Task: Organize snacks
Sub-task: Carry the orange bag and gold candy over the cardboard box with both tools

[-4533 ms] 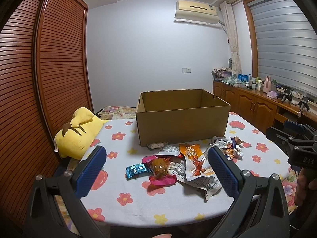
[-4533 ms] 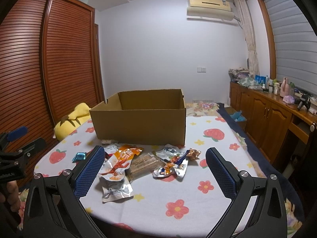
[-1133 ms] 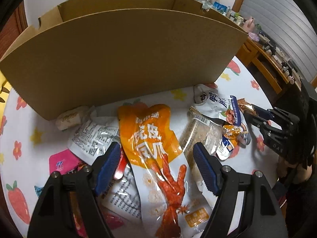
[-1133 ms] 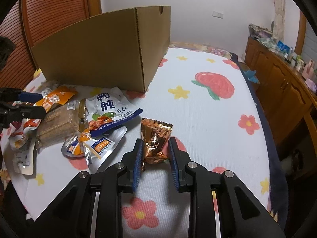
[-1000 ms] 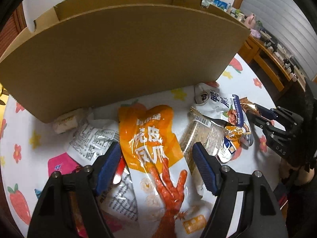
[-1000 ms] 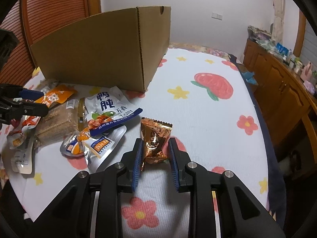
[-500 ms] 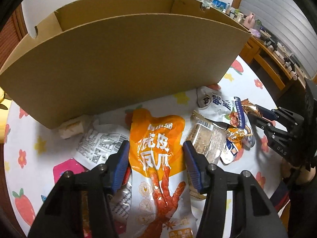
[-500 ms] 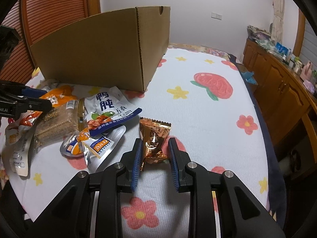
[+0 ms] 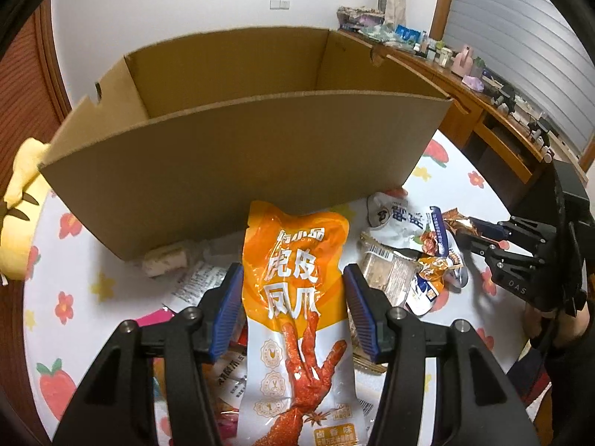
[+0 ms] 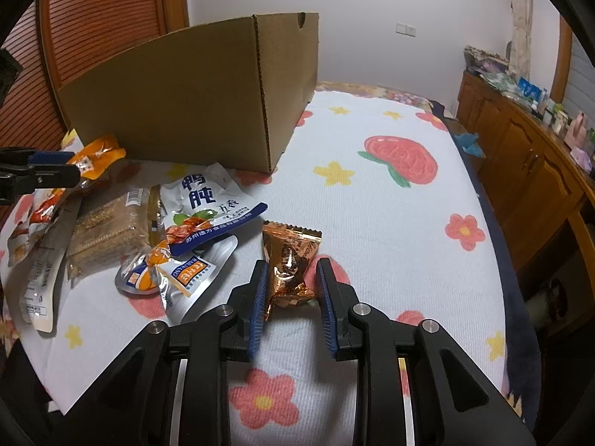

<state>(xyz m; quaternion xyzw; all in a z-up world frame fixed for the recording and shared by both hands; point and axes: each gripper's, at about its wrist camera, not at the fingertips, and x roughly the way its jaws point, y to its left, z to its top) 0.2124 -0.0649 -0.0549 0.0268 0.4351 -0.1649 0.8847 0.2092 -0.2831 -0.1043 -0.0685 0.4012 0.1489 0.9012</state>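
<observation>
- Cardboard box near wall stands right ahead of you; its top is open, the way in is over the rim.
- Snack pile crowds the cloth left of your right gripper.
- Tablecloth to the right lies bare.

A home bedroom: louvred wooden wardrobe doors, a cluttered wooden dresser, a flower-print bedspread.

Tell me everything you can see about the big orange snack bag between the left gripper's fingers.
The orange snack bag is a long, glossy plastic pouch, orange on top and pale below, with white Chinese characters and a red chicken-foot picture. The left gripper is shut on it, a blue pad pressing each long side. Its top end points at the cardboard box and appears raised off the table; its lower end lies over other packets.
</observation>
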